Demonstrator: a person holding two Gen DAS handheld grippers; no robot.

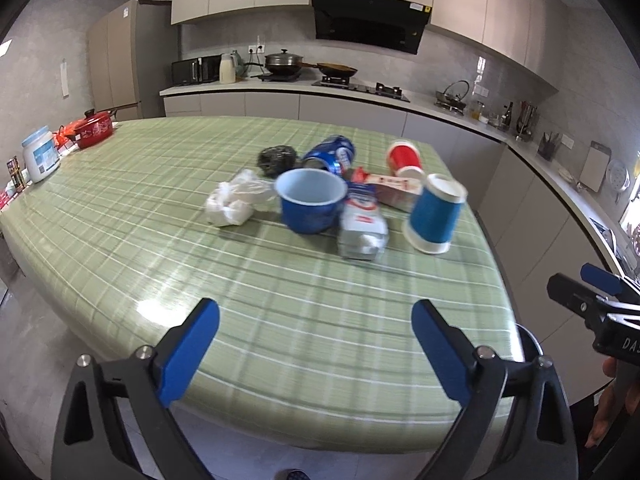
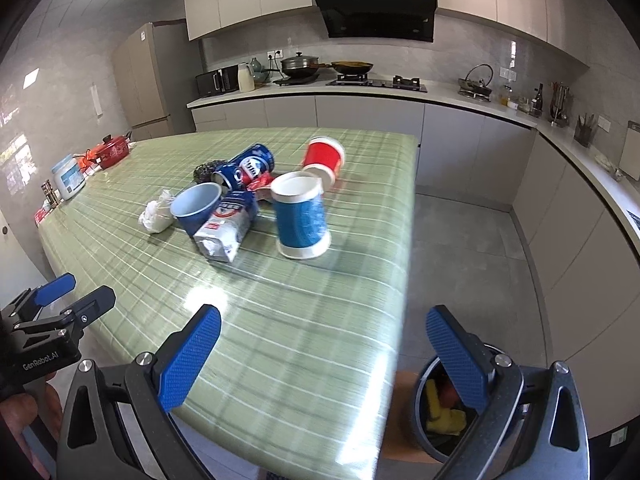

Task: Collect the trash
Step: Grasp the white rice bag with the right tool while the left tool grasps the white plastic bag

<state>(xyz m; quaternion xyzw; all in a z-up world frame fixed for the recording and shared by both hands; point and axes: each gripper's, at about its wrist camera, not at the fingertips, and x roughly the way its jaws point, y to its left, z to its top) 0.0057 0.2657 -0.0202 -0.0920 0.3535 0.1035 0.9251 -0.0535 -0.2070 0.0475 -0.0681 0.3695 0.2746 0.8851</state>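
— Nearest are the left tongs (image 1: 316, 344), blue pads spread wide with nothing between them, over the near edge of the green plaid tabletop (image 1: 280, 320).
— And the right tongs (image 2: 323, 354)?
— Gaping as well, empty; a dark round bin (image 2: 436, 428) with yellow scraps sits on the floor beneath them.
— Where's the trash?
— Clustered mid-tabletop: a blue-and-white paper cup (image 2: 301, 220) upside down, a blue enamel mug (image 1: 311, 205), a crushed silver carton (image 1: 362, 228), a white crumpled bag (image 1: 236, 204), a blue can (image 1: 332, 155), a tipped red paper cup (image 1: 404, 160).
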